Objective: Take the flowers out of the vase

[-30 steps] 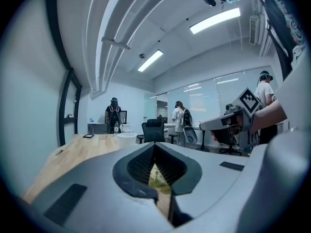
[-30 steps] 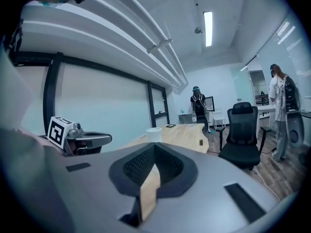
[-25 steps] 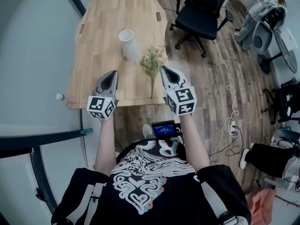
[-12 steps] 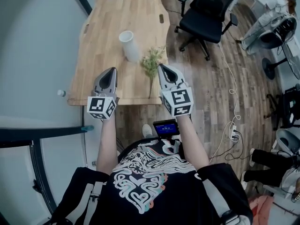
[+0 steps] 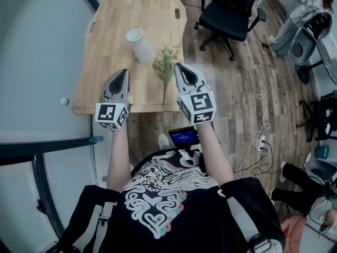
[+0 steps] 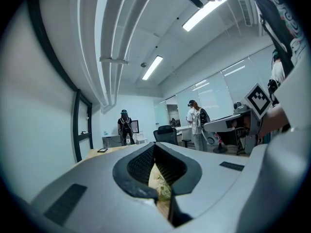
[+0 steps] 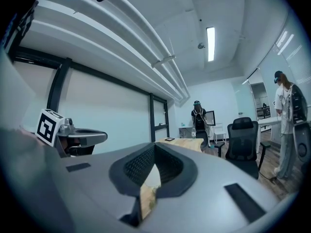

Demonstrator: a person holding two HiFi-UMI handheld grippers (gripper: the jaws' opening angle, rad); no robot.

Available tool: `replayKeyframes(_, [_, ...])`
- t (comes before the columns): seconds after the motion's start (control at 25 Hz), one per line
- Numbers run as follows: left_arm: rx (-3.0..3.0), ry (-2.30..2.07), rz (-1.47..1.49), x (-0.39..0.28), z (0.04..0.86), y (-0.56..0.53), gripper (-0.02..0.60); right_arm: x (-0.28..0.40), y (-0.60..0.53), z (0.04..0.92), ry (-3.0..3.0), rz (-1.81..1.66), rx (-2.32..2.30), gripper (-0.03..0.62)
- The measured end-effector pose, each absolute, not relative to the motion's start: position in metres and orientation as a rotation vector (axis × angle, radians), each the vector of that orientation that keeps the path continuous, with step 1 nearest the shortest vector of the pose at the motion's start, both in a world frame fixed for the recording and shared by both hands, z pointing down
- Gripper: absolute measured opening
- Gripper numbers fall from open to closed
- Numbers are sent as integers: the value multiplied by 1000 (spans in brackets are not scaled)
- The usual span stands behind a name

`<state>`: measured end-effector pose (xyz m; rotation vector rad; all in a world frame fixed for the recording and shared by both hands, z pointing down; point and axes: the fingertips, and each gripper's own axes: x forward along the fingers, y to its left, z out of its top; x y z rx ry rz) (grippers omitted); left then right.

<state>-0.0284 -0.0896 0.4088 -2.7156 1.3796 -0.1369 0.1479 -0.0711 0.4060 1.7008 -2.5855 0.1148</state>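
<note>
The flowers [image 5: 165,67] are lying by the worktop's [image 5: 108,41] near edge, just beside the vase [image 5: 136,44]. The left tool [image 5: 122,73] and right tool [image 5: 179,66] are hovering with jaws together, empty. A low sweep could be knocking the stems off that edge.

An office: a long wooden table [image 5: 113,46], a black swivel chair [image 5: 229,15], glass partitions [image 6: 218,91] and ceiling strip lights [image 6: 204,13].

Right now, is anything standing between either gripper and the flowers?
Nothing visible. The flowers lie on the table, out of the vase, which stands farther back. In the head view they show between the left gripper and the right gripper, nearer the right, with only bare wood around them. Both grippers' fingers are shut and empty.
</note>
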Motion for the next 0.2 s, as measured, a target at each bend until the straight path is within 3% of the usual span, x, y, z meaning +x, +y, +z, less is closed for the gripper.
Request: replayKeyframes(0.2, [-2706,1385,-138,-22,406,-93,3,151,-77,406,-2611,109,1677,3])
